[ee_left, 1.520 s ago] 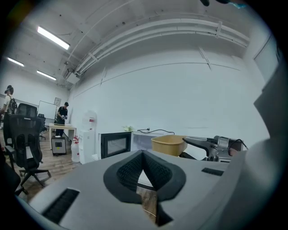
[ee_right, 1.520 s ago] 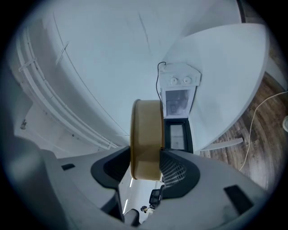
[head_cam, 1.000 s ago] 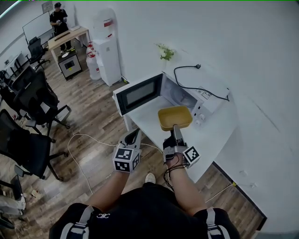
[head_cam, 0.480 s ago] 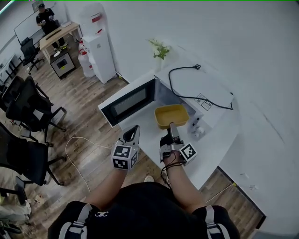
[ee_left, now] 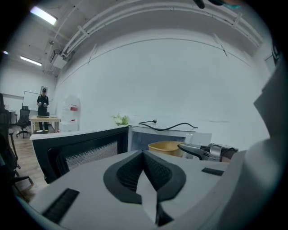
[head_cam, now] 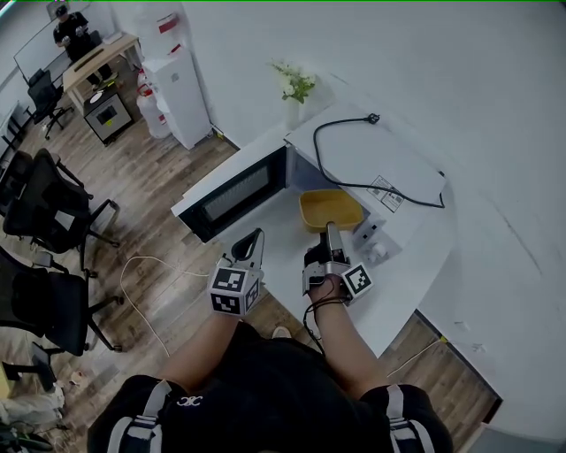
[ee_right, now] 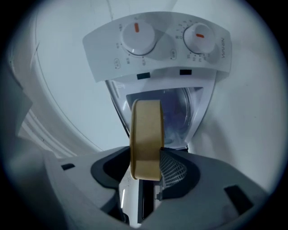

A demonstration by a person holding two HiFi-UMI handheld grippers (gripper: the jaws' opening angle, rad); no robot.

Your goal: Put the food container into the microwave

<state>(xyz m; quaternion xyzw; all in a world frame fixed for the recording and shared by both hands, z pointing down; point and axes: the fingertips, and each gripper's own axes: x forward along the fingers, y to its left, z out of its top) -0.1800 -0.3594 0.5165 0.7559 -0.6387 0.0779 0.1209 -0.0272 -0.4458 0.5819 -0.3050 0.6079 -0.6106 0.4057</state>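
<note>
1. The right gripper [head_cam: 329, 228] is clamped on the near rim of the yellow food container [head_cam: 332, 208]. In the right gripper view the container [ee_right: 146, 134] appears edge-on, its wall pinched between the two black pads [ee_right: 176, 168].
2. The container sits at the mouth of the open microwave [head_cam: 376, 159], in line with the cavity. In the head view its far edge meets the front edge of the microwave's top. I cannot tell whether it has crossed the threshold or whether it touches the table.
3. The right gripper view looks straight into the cavity [ee_right: 180, 114], where a glass turntable shows behind the container. The control panel [ee_right: 157, 51] carries two round dials with orange marks.
4. The microwave door [head_cam: 234, 195] is swung wide open to the person's left.
5. The left gripper [head_cam: 251, 241] is held low beside the door, apart from the container. Its jaws are closed together with nothing between them [ee_left: 145, 179].
6. A black power cord [head_cam: 354, 183] lies loose on the microwave's top, its plug [head_cam: 375, 118] unconnected.
7. The microwave stands on a white table [head_cam: 398, 283]. A small potted plant [head_cam: 294, 87] stands at the far corner.
8. Background: a wood floor, black office chairs [head_cam: 44, 212], a water dispenser [head_cam: 181, 88], and a person [head_cam: 64, 22] at a far desk.
</note>
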